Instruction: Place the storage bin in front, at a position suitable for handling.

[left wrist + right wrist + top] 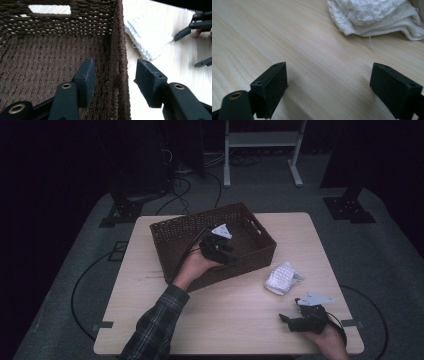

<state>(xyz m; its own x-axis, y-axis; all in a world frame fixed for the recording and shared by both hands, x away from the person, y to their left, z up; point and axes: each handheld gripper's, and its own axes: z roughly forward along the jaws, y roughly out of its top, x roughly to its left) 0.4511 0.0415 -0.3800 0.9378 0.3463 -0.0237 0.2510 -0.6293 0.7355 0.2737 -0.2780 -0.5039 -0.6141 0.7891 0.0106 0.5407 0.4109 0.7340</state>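
The dark brown woven wicker basket (214, 244) is seen at frame centre, its long axis running lower left to upper right. Its near wall is straddled, unpinched, by the left gripper (115, 75). The right gripper (329, 87) is spread wide, lower right, near the folded white cloth (281, 278)

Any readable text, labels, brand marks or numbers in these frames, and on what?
None. The woven basket, the folded white cloth, the wooden table and both grippers, left and right, carry no words, numbers or signs that can be read in any of the three views.
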